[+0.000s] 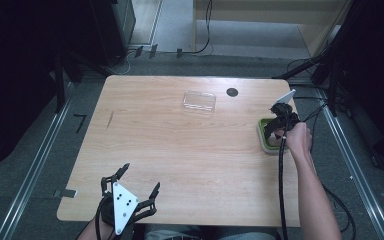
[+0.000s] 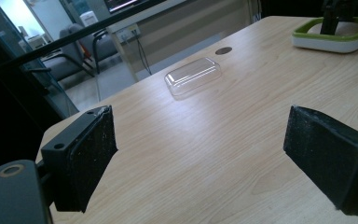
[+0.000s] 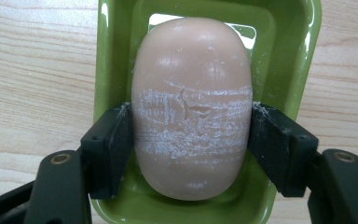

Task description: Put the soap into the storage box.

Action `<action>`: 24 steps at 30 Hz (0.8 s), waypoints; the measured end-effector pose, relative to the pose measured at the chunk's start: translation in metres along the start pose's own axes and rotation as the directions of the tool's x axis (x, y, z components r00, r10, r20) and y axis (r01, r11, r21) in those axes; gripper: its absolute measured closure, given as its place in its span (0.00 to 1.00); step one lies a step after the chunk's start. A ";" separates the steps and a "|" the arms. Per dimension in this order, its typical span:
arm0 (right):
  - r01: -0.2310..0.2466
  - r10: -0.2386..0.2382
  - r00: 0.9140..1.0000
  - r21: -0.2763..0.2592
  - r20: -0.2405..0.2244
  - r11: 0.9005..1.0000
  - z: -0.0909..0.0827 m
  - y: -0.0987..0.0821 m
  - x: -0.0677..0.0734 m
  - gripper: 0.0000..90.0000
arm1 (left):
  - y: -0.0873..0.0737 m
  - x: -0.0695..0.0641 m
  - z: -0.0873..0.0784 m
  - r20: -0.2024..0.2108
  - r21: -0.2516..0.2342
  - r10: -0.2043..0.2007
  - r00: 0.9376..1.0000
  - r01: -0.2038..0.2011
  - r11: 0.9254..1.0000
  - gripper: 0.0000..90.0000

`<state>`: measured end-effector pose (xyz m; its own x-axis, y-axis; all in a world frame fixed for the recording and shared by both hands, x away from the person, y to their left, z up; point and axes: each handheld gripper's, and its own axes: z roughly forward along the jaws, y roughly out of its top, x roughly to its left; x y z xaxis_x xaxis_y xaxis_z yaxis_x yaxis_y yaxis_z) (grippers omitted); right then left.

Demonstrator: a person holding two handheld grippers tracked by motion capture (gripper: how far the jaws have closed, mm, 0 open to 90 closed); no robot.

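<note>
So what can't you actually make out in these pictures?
- Underside of the peach oval soap bar: right gripper view, hidden against the green plastic dish.
- Soap in the high view: covered by the right claw.
- Dish's near rim: cut off by the picture edge, right gripper view.

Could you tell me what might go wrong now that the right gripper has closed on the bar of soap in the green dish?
1. The soap is smooth and rounded, and the right gripper pinches only its sides, so it may slip out on lifting.
2. The pads could dig in; the surface between them already looks scuffed and cracked.
3. The green dish sits near the table edge, so a dragged dish might slide off.
</note>
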<state>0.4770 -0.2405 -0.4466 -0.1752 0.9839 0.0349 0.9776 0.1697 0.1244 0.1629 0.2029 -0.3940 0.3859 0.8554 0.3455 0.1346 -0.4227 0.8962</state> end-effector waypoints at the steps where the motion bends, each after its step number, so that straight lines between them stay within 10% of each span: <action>1: -0.002 0.002 1.000 -0.002 0.002 1.000 -0.001 0.000 0.000 0.36 | 0.000 0.000 0.000 0.001 0.000 0.000 1.000 0.000 1.000 0.11; 24: 0.028 -0.028 1.000 -0.028 0.004 0.999 -0.020 -0.015 0.001 0.16 | 0.001 -0.001 0.004 0.012 -0.004 0.004 1.000 -0.004 1.000 0.11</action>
<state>0.4600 -0.2434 -0.4288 -0.2017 0.9791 0.0278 0.9687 0.1952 0.1534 0.1665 0.2005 -0.3943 0.3977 0.8500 0.3454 0.1296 -0.4247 0.8960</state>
